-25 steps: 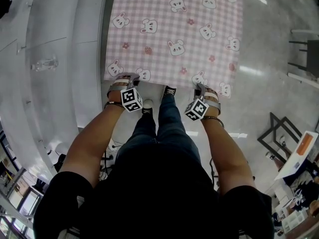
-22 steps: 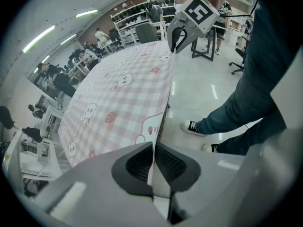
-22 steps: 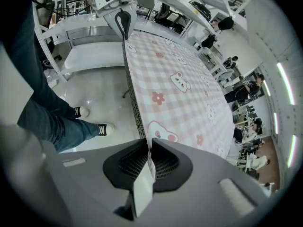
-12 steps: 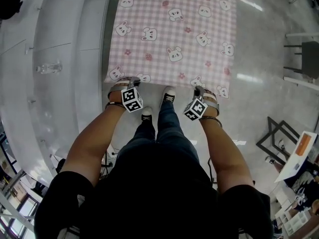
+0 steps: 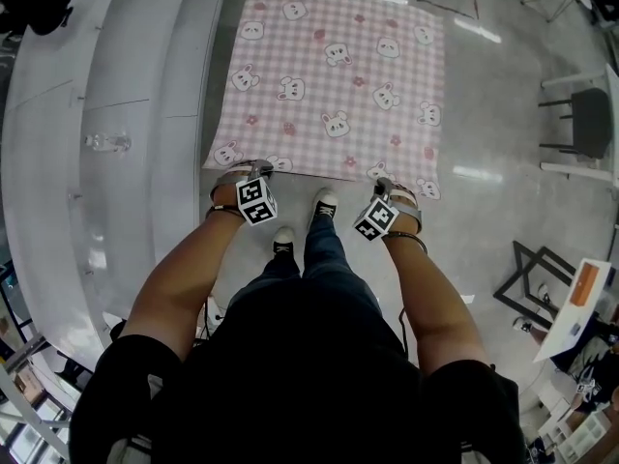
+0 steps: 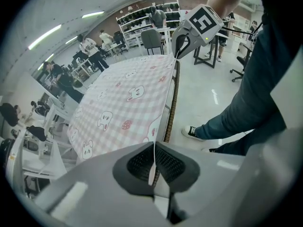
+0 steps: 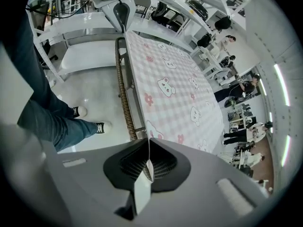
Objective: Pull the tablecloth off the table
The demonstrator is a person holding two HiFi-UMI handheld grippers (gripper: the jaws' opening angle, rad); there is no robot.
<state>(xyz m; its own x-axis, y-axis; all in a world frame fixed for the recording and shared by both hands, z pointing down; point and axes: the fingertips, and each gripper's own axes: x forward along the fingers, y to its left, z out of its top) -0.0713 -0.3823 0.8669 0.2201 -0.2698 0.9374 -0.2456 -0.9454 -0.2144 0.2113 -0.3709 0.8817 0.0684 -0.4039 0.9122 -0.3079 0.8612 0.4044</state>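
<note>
A pink checked tablecloth printed with white bears and rabbits is stretched out flat ahead of me. My left gripper is shut on its near left corner. My right gripper is shut on its near right corner. In the left gripper view the thin cloth edge is pinched between the dark ribbed pads, and the cloth runs away over a table edge. The right gripper view shows the same pinch on the cloth edge, with the cloth spreading beyond.
A long white counter runs along the left, with a clear bottle on it. A dark chair stands at the right. My legs and shoes are between the grippers. People and shelves fill the room's background.
The cloth's far edge has come into view and the whole cloth sits farther from me in the head view. Both grippers hold the same corners.
</note>
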